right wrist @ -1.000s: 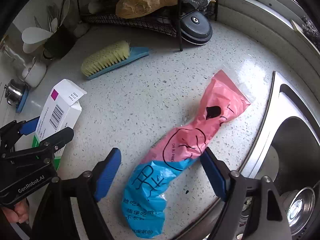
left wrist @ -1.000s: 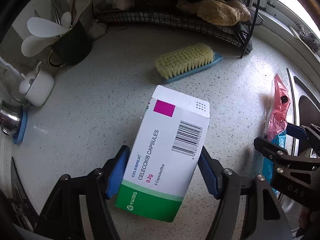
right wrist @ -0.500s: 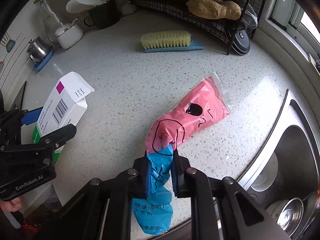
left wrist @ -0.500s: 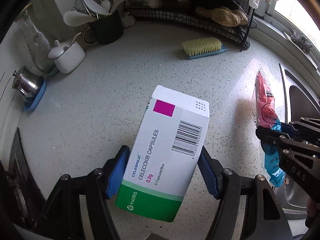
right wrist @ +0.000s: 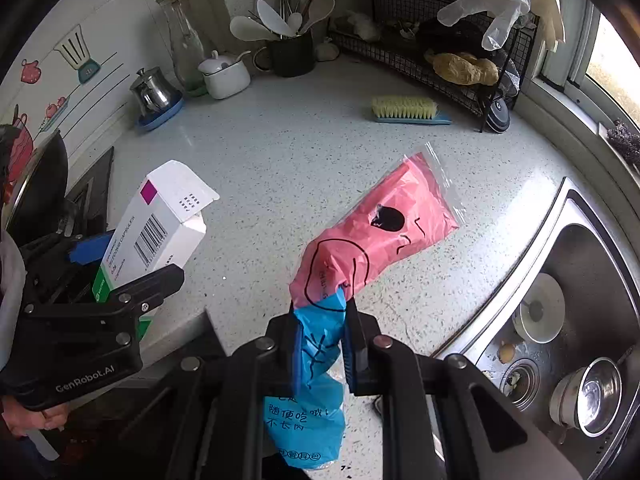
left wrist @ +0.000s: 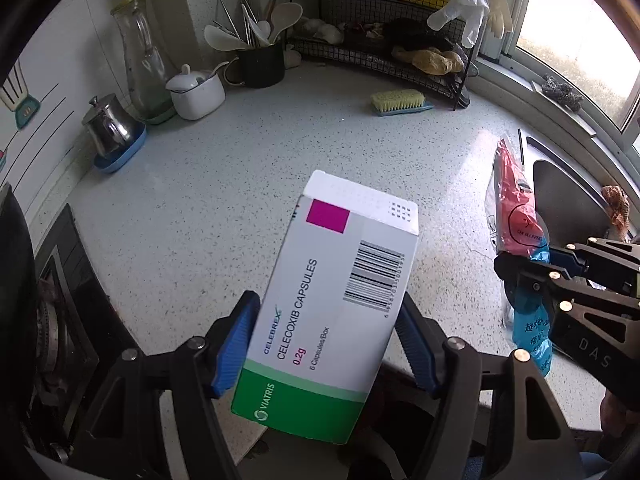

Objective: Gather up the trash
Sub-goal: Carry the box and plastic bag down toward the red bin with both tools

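Right gripper [right wrist: 322, 344]: closed on the snack wrapper [right wrist: 372, 232] at its blue near end; the pink end trails far-right over the countertop [right wrist: 280, 152], long axis near-left to far-right.
Left gripper [left wrist: 326, 344]: clamped on the medicine box [left wrist: 332, 304], held clear of the counter at near left, long axis running near to far, opened flap end farthest.
No bin in view; destination cannot be told.
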{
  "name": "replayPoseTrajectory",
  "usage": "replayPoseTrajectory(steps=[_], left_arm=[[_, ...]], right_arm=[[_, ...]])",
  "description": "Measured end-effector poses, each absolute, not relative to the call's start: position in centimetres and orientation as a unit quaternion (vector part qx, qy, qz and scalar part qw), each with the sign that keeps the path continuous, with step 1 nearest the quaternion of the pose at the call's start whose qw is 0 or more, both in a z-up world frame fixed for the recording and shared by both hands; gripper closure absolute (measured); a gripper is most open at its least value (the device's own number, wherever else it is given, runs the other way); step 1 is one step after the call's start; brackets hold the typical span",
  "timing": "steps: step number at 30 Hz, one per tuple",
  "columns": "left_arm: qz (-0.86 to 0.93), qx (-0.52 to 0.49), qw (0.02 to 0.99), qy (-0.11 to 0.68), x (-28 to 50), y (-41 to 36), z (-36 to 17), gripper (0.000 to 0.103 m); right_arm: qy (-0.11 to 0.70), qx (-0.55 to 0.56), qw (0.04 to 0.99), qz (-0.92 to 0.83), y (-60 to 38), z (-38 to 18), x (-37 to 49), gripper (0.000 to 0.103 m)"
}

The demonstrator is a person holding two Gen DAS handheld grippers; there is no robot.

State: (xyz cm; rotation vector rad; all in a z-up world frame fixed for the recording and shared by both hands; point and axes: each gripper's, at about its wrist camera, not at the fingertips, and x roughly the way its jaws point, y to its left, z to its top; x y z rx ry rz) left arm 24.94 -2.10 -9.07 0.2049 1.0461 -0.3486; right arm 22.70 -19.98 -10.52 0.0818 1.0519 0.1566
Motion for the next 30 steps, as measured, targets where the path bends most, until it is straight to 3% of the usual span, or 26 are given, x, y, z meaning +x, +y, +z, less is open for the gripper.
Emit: replayPoseTrajectory(steps=[16,30], left_arm=[[-0.169,0.052,0.840,0.514,12.3,5.5,-10.5,0.037],[-0.154,0.022,0.801,0.579,8.6,7.3,-19.8,0.037]], right_arm=[[0.500,0.013,0.860,0.103,-13.1,-10.7,11.0,0.089],[0.554,0.005,0.823,0.123,-10.9,-18.7,8.9,0.089]])
